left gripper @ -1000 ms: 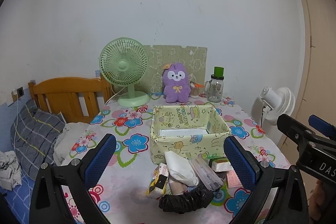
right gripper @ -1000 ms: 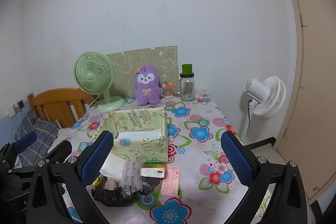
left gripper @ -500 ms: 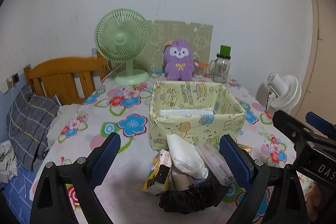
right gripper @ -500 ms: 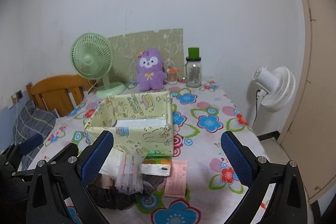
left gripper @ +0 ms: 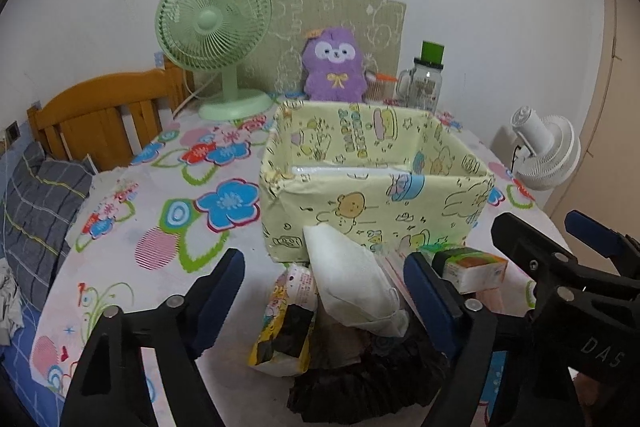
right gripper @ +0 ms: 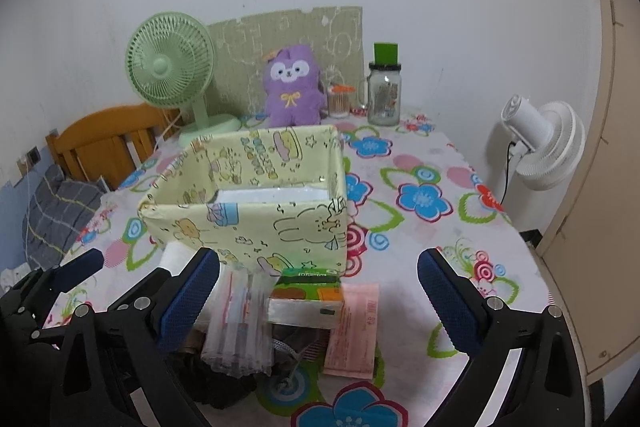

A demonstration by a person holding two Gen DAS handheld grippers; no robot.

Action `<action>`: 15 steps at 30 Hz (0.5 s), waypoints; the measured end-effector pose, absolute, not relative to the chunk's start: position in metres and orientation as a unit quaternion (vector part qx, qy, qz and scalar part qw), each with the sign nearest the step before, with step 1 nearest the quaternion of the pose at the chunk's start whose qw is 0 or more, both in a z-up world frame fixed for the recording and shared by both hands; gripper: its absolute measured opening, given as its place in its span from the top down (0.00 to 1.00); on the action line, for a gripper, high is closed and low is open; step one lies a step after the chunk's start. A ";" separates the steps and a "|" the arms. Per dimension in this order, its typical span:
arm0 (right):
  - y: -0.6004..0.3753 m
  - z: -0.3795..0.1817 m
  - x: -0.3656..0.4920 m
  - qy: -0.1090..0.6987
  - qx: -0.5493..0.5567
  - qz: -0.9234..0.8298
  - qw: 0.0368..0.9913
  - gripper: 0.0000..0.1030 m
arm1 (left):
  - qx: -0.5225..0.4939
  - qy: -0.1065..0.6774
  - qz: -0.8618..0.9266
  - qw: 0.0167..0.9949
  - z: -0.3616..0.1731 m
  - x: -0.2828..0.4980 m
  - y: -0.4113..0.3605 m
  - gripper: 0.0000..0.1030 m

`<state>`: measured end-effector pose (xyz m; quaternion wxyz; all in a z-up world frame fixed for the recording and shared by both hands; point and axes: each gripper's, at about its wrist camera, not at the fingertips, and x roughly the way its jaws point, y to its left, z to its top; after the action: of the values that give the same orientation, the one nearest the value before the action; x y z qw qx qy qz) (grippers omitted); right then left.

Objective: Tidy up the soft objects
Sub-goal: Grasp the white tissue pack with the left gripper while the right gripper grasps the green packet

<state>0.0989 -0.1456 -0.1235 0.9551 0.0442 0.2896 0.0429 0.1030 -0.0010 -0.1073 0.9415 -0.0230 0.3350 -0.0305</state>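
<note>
A pale yellow cartoon-print fabric box [left gripper: 376,195] stands on the flowered table; it also shows in the right wrist view [right gripper: 248,215]. A pile of soft items lies in front of it: a white cloth pouch [left gripper: 352,287], a yellow snack pack [left gripper: 282,327], a black fabric piece [left gripper: 360,383], a clear plastic pack [right gripper: 236,323], a green-orange tissue pack [right gripper: 308,301] and a pink sachet [right gripper: 354,331]. My left gripper [left gripper: 324,295] is open, its jaws either side of the white pouch. My right gripper [right gripper: 318,301] is open above the tissue pack.
A green desk fan [left gripper: 214,39], a purple plush [left gripper: 334,67], a glass jar with green lid [left gripper: 426,79] and a cotton-swab cup [right gripper: 338,101] stand at the table's back. A wooden bed headboard [left gripper: 96,119] is left; a white floor fan [right gripper: 540,143] is right.
Both grippers have moved forward and down toward the pile in front of the box. Both stay open.
</note>
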 end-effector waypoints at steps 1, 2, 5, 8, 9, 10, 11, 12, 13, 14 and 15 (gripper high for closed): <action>-0.145 -0.126 0.101 0.294 0.045 0.043 0.954 0.03 | -0.022 0.340 -0.033 0.940 -0.110 0.106 -0.003 0.24; -0.146 -0.128 0.104 0.297 0.045 0.044 0.953 0.04 | -0.021 0.342 -0.035 0.939 -0.112 0.108 -0.004 0.25; -0.145 -0.135 0.112 0.311 0.045 0.042 0.948 0.05 | -0.016 0.350 -0.042 0.935 -0.118 0.113 -0.008 0.33; -0.144 -0.142 0.119 0.324 0.051 0.049 0.943 0.07 | -0.011 0.358 -0.047 0.932 -0.122 0.119 -0.011 0.45; -0.143 -0.143 0.120 0.328 0.051 0.051 0.942 0.08 | -0.010 0.361 -0.050 0.931 -0.124 0.120 -0.012 0.50; -0.143 -0.145 0.122 0.331 0.050 0.051 0.941 0.08 | -0.009 0.364 -0.052 0.930 -0.125 0.121 -0.013 0.55; -0.142 -0.147 0.124 0.333 0.049 0.050 0.940 0.08 | -0.009 0.367 -0.054 0.929 -0.127 0.122 -0.013 0.57; -0.142 -0.149 0.126 0.336 0.049 0.049 0.939 0.08 | -0.009 0.368 -0.055 0.928 -0.128 0.123 -0.014 0.59; -0.142 -0.150 0.127 0.338 0.049 0.049 0.938 0.08 | -0.008 0.368 -0.055 0.928 -0.129 0.123 -0.015 0.62; -0.142 -0.152 0.129 0.342 0.051 0.050 0.937 0.09 | -0.008 0.369 -0.056 0.928 -0.130 0.124 -0.015 0.63; -0.142 -0.154 0.131 0.346 0.052 0.050 0.935 0.09 | -0.006 0.371 -0.057 0.927 -0.131 0.125 -0.015 0.63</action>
<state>0.1306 -0.1424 -0.1544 0.9354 0.0521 0.3462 0.0496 0.1246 -0.0153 -0.1309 0.9267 -0.0061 0.3713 -0.0573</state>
